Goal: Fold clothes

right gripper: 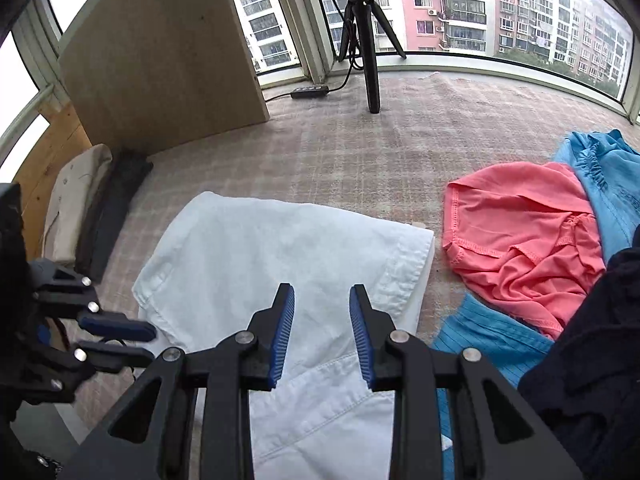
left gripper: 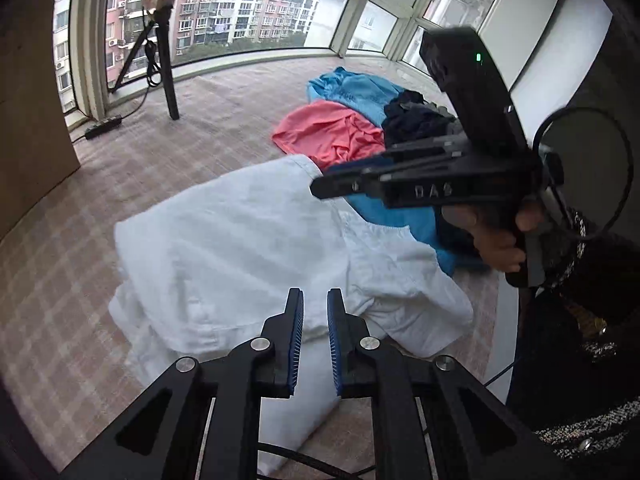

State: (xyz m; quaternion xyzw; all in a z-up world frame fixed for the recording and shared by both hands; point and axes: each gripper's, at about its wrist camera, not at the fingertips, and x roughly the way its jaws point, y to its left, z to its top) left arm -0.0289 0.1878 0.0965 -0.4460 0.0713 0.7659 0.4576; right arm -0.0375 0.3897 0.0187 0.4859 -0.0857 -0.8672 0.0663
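A white garment (right gripper: 280,248) of crisp woven cotton is lying partly folded on the checked pink-and-beige carpet (right gripper: 360,140), its stitched hems and seams showing as raised double lines and its near end hanging loose toward the person. The left tongs (left gripper: 315,300) are hovering just above its rumpled near edge, their ribbed blue pads (left gripper: 297,336) standing apart with nothing between them. The right tongs (right gripper: 322,296) are likewise gaping open over the middle of the white cloth, holding nothing; from the left wrist view they are showing side-on as a black angular frame gripped in a hand (left gripper: 496,236). Just beside the white piece, to the right, a coral knit top (right gripper: 520,236) is lying crumpled with soft, slinky folds, touching a bright blue garment (right gripper: 608,184) with a gathered edge, and a dark navy heap (right gripper: 580,360) is sitting against both; what exactly is in that heap I cannot make out. At the far side, a black tripod (right gripper: 368,40) is standing by the curved windows, with a power strip (right gripper: 310,91) on the carpet near a flat beige board (right gripper: 160,52) leaning upright.
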